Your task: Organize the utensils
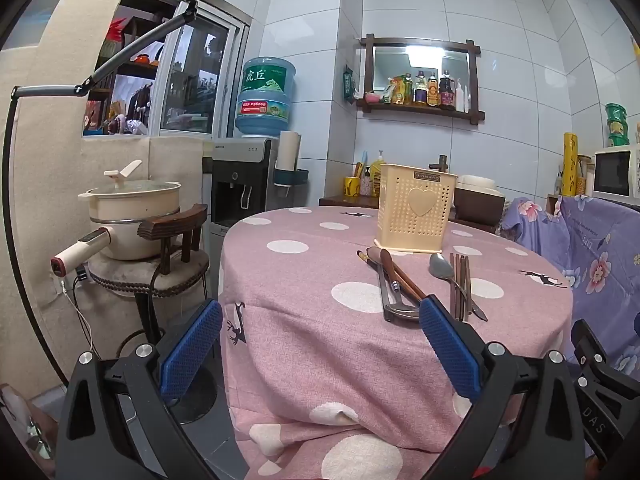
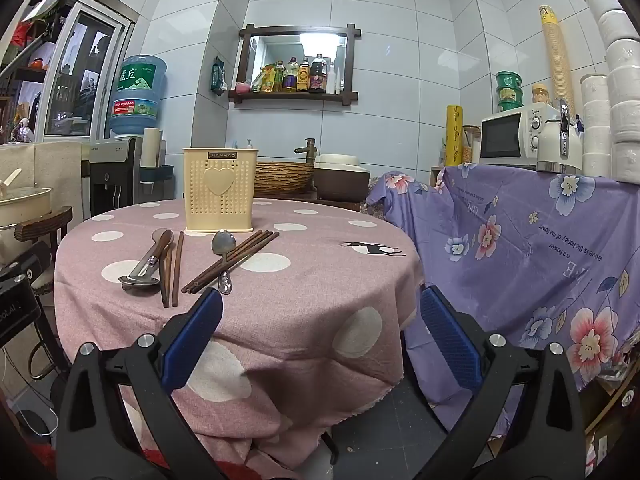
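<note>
Pink white-dotted tablecloth (image 2: 304,280), cream utensil holder (image 2: 219,190), purple floral sheet (image 2: 520,240)

We see a round table under a pink dotted cloth (image 2: 280,280); behind it a water dispenser (image 1: 244,176) carrying a blue bottle (image 1: 265,96); a wall shelf of bottles (image 2: 294,76); a white microwave (image 2: 516,132) on a purple floral cloth (image 2: 520,240); a cream pot (image 1: 128,208) on a stool.

Matt woven pink tablecloth (image 2: 280,312), perforated cream plastic holder (image 2: 219,190), shiny metal spoon (image 2: 223,246), dark wooden chopsticks (image 2: 236,261)
</note>
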`<state>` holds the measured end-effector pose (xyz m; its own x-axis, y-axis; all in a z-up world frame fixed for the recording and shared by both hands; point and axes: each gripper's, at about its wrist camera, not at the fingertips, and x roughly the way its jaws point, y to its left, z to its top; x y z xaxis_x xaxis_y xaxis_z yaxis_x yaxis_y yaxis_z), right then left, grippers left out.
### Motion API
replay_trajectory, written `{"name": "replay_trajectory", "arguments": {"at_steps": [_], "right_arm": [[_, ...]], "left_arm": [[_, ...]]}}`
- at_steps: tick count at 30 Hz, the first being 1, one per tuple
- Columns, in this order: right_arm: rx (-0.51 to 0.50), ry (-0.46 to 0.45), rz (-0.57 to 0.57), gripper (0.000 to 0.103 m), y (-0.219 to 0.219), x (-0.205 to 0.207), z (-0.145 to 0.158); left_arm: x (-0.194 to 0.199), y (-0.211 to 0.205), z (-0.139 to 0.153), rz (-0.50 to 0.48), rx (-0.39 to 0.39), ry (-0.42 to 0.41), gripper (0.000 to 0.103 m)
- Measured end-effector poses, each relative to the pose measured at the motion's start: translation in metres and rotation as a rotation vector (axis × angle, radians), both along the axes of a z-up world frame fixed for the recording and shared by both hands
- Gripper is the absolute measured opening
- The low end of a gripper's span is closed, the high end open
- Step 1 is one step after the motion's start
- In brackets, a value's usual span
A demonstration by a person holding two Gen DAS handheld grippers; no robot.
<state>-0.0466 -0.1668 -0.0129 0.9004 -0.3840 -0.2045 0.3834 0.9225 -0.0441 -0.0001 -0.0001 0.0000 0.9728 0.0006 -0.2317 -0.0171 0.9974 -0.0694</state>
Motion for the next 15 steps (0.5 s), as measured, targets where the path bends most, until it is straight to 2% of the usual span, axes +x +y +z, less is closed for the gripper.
{"name": "replay_trajectory", "arguments": {"at_steps": [15], "right_arm": [[-0.002, -0.001, 0.0, 0.098, 0.0004, 0.0, -0.0006]], "left_arm": [[-0.0001, -0.0001, 0.0, -0.003, 0.0, 0.001, 0.098]]}}
